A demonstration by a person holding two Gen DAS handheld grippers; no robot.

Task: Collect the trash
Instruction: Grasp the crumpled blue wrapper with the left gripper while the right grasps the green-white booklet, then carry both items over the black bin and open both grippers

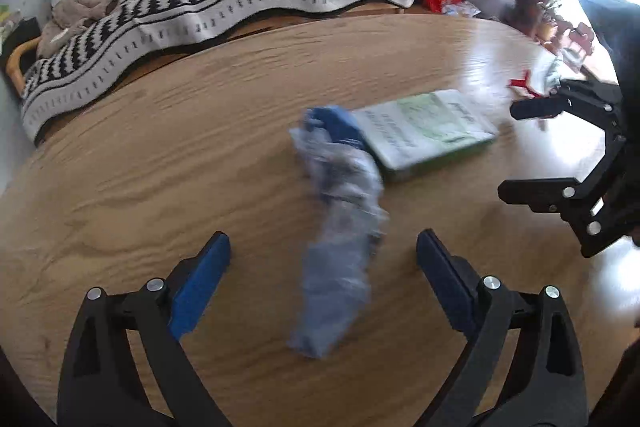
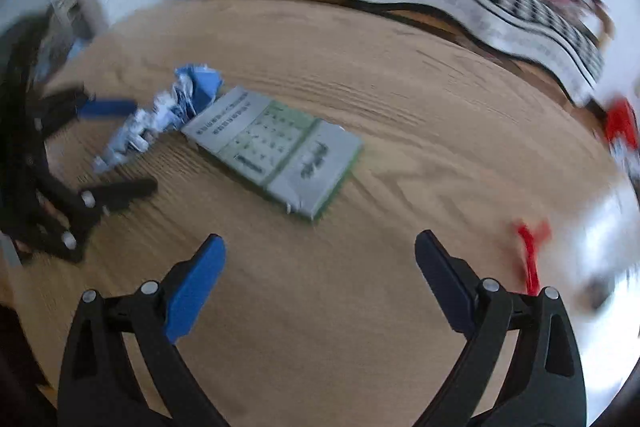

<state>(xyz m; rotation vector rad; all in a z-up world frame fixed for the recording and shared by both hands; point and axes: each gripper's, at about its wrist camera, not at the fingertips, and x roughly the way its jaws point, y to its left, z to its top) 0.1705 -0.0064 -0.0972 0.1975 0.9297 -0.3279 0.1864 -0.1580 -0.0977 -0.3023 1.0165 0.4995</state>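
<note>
Spread wide, left tool (image 1: 323,251) empty, straddling near end of crumpled blue-and-white wrapper (image 1: 340,223) lying mid-table (image 1: 160,155). Probably featherlight, crinkly, slippery film; best pinched across bunched middle, not loose tail. Touching its far end: flat green-and-white carton (image 1: 424,131), stiff, squared, likely light, graspable by thin edges. Toward right edge, right tool (image 2: 320,251) likewise wide, empty. Beyond, small red plastic piece (image 1: 524,85).
</note>
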